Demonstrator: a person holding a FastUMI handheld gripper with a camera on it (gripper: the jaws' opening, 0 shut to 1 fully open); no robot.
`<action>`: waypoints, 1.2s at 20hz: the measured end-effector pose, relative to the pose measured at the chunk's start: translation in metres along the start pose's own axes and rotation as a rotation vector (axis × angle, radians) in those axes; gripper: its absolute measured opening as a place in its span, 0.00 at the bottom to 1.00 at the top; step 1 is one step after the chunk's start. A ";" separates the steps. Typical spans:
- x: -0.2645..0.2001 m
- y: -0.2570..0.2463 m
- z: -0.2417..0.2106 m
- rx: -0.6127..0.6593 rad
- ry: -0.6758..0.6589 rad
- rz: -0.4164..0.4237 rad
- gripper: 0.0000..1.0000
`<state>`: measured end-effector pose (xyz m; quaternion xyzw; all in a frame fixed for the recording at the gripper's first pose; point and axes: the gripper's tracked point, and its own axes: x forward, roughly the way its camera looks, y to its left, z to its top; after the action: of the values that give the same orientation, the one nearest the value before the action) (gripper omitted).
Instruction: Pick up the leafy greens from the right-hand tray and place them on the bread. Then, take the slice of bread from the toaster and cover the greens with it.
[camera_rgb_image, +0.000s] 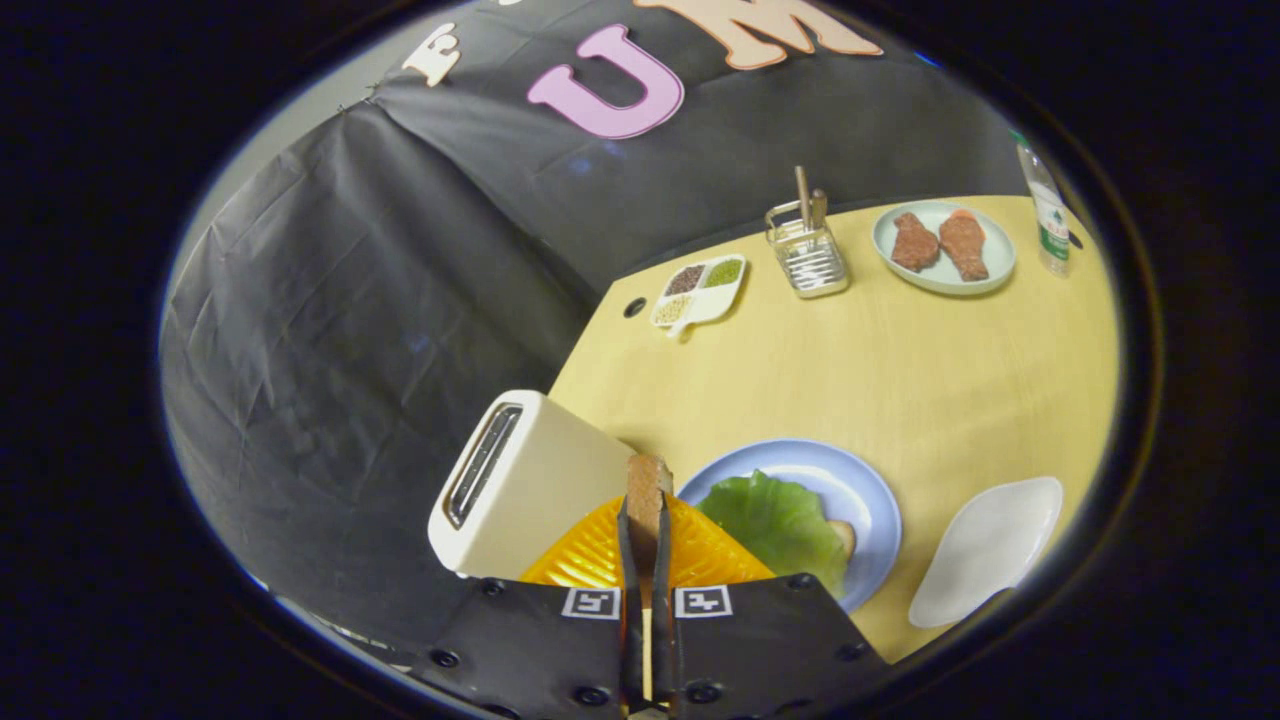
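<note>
Gripper view | leafy greens (780, 520) already on bread (843, 536), blue plate (860, 480) at 2 o'clock of gripper (646, 520) | gripper pinching bread slice (646, 490), toaster (520, 480) at 10 o'clock | left: cover greens

No legible text or nos. anywhere. Bottle (1046, 215) at far edge of counter (930, 380) has a label, too small to read. Two square coded markers (646, 602) on the claw body, no readable chars.
</note>
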<state>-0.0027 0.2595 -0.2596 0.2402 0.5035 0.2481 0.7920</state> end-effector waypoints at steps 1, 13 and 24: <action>0.001 -0.005 -0.002 0.010 0.004 -0.005 0.06; 0.002 -0.065 -0.022 0.015 0.031 -0.104 0.10; -0.006 -0.098 -0.036 -0.124 0.045 -0.215 0.73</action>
<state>-0.0229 0.1858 -0.3309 0.1299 0.5279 0.1979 0.8157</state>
